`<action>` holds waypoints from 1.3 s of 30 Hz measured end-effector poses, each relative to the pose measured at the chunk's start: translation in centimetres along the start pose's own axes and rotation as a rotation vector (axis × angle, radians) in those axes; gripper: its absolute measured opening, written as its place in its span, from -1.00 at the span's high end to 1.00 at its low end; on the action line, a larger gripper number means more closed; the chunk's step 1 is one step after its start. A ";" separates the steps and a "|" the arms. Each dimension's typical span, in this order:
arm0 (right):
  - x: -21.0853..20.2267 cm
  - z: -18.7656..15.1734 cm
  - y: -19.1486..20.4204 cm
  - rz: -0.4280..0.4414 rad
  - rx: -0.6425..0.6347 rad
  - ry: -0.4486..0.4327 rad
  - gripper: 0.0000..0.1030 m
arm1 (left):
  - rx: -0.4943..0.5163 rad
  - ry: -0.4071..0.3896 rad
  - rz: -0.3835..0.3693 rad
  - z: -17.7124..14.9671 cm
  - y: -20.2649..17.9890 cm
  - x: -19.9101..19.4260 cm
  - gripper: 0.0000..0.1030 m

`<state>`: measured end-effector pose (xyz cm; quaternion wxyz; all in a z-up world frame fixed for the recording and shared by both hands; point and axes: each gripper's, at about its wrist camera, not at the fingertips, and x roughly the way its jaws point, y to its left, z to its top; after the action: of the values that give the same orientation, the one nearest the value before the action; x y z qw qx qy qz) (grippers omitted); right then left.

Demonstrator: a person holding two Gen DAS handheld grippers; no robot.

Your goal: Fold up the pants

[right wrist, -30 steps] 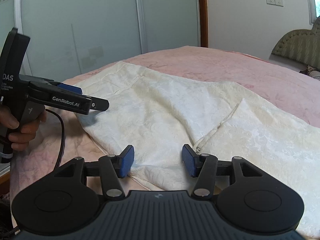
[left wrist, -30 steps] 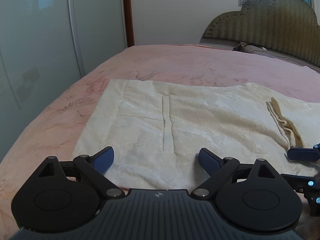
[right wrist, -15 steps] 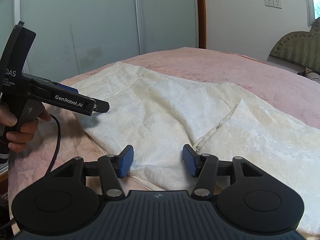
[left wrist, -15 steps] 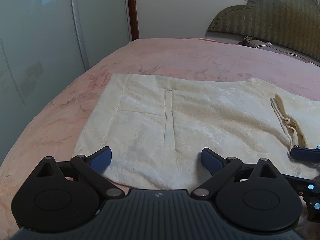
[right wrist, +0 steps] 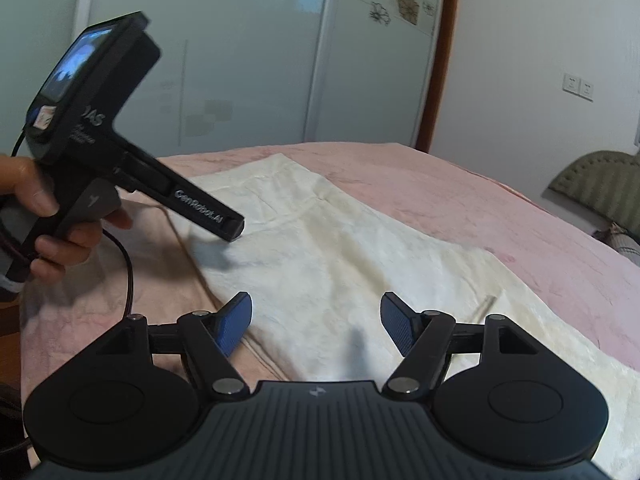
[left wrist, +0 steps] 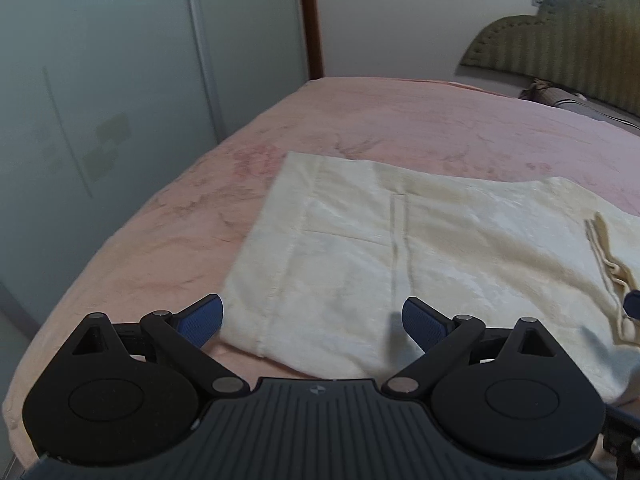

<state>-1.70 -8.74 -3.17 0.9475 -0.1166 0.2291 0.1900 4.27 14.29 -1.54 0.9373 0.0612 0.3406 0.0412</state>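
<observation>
At the right edge of the left wrist view, the cream pants [left wrist: 420, 256] run out of frame (blurred), lying flat on the pink bedspread [left wrist: 420, 120]. Left gripper [left wrist: 312, 320] gapes empty; right gripper [right wrist: 316, 326] is opening, gripping nothing.

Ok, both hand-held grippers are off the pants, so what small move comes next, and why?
Probably lower the left hand-held gripper onto the near waistband corner of the pants and pinch it. Its jaws stand wide and empty, the right hand-held gripper is opening, also empty, and the pants lie flat.
</observation>
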 end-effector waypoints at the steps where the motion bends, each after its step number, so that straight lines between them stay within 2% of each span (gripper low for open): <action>1: 0.1 0.1 0.3 0.004 -0.011 0.002 -0.38 | -0.009 0.007 0.019 0.1 0.3 0.1 -0.91; 8: 0.9 1.2 1.9 0.034 -0.075 -0.005 -0.37 | -0.068 0.035 0.163 0.6 2.8 0.8 -0.91; 16: 1.9 1.8 3.9 0.059 -0.136 -0.010 -0.37 | -0.036 0.010 0.261 1.2 3.9 0.7 -0.94; 28: 3.4 2.1 5.5 0.080 -0.174 -0.001 -0.37 | -0.012 0.011 0.287 1.6 3.6 0.8 -0.95; 39: 5.8 2.0 7.8 -0.007 -0.281 0.035 -0.37 | 0.004 0.009 0.304 1.8 3.7 1.4 -0.97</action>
<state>0.59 0.63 -5.26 0.9184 -0.2522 0.2165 0.2147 6.35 17.95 -0.47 0.9186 0.1139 0.3317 0.1821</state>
